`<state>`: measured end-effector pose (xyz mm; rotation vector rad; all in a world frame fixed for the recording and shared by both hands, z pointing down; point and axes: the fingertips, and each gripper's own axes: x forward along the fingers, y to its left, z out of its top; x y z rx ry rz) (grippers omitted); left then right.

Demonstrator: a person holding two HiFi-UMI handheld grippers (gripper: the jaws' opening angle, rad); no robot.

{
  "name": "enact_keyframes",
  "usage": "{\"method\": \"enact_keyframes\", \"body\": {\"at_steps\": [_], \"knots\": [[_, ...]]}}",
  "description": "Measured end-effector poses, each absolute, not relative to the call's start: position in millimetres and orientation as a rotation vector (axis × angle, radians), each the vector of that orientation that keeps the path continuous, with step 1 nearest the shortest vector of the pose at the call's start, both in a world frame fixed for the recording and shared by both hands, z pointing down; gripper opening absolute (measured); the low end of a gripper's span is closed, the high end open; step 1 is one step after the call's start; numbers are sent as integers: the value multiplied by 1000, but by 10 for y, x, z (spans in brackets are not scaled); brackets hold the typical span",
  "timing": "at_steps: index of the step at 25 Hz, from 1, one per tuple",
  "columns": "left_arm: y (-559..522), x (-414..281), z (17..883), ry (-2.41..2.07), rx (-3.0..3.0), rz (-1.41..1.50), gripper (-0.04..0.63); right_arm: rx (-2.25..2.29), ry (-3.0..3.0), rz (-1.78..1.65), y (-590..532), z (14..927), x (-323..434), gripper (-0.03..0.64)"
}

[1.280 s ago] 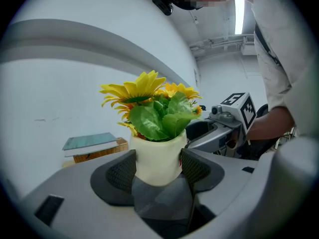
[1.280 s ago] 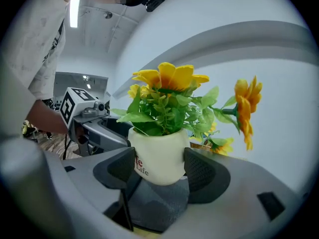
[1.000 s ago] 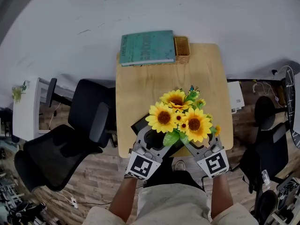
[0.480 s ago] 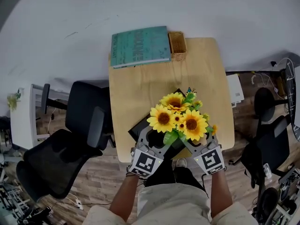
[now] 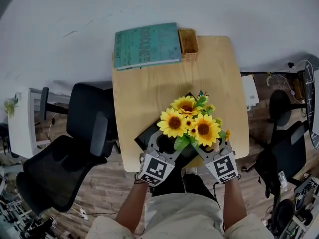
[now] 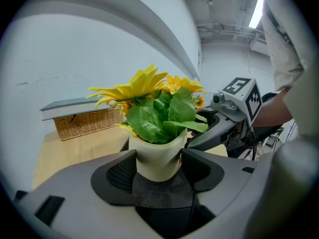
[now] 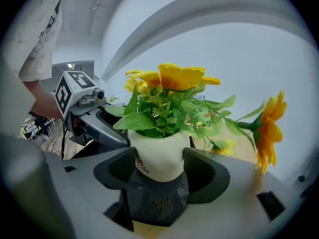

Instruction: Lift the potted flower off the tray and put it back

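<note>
Counted on the worktop [image 5: 149, 88]: one potted flower [image 5: 192, 126], one black tray [image 5: 143, 136], one teal book [image 5: 146, 45], one wicker basket [image 5: 188, 40]. Counted in the hands: two tools.

Three large sunflower heads seen from above, with a few smaller blooms and green leaves around them, all in a single cream pot. Held directly above the tray, near the worktop's front edge; cannot tell whether the pot's base touches the tray, hidden as it is under blooms and tools.

Left tool [image 6: 159, 166] closed on the pot, both jaws pressed against its wall. Right tool [image 7: 160, 168] closed on the same pot from the opposite side, jaws likewise tight on it.

Beyond the tray, at the worktop's far edge: book and basket touching side by side, basket to the right. Left of the tray, down on the wood floor: at least two black office chairs [image 5: 60, 168].

Printed on the pot, red and dark lettering [image 7: 142, 166], partly covered by a jaw, ending in "ife". Title on the book cover too small to read.
</note>
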<state>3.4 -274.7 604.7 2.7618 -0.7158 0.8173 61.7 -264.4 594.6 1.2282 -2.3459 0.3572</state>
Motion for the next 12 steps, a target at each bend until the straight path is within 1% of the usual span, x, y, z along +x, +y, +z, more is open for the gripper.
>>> {"method": "enact_keyframes", "body": {"at_steps": [12], "knots": [[-2763,89,6200,-695,2741,908,282,1208,-2324,377,-2660,6094,677,319]]}}
